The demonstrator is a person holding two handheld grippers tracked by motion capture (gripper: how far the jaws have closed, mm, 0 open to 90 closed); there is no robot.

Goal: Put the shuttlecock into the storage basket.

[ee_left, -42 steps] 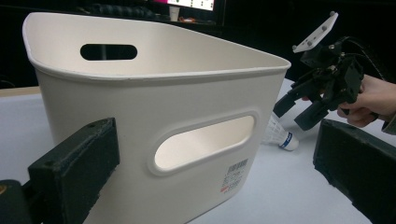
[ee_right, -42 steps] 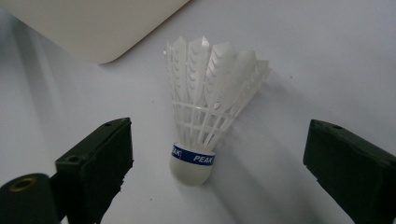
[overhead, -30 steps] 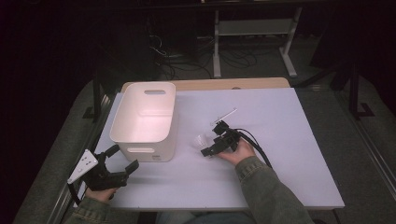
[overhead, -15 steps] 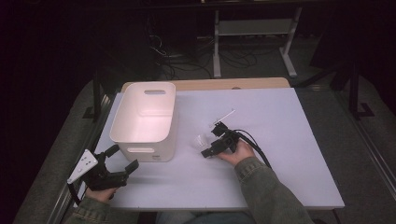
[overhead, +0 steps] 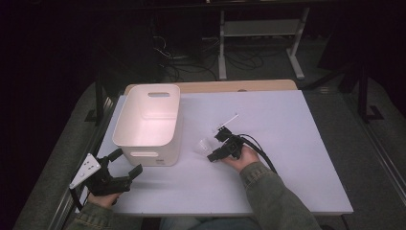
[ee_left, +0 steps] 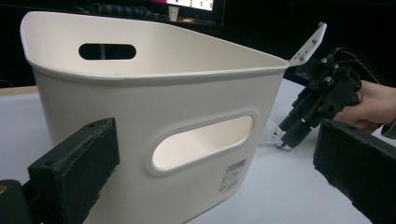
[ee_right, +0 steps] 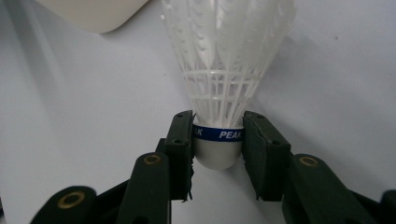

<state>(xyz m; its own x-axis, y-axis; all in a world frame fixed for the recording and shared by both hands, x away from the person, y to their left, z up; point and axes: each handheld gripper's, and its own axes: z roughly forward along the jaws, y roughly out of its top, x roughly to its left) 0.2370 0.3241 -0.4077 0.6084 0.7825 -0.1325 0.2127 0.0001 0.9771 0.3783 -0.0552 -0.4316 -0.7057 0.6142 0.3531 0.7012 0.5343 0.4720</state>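
A white table (overhead: 287, 143) carried a white bin (overhead: 148, 120) near its left edge; nothing was seen inside. The left gripper (overhead: 125, 165) was held open at the front-left corner. The right gripper (ee_right: 218, 140) was clamped on a shuttlecock (ee_right: 226, 70) mid-table, just beside the bin. Its cork should probably be kept squarely pinched during lifting.

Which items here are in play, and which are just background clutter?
In play:
- shuttlecock, cork clamped in the right gripper
- white bin beside it
- left gripper, open, facing the bin

Lying about:
- metal stand and cables on the floor beyond the table
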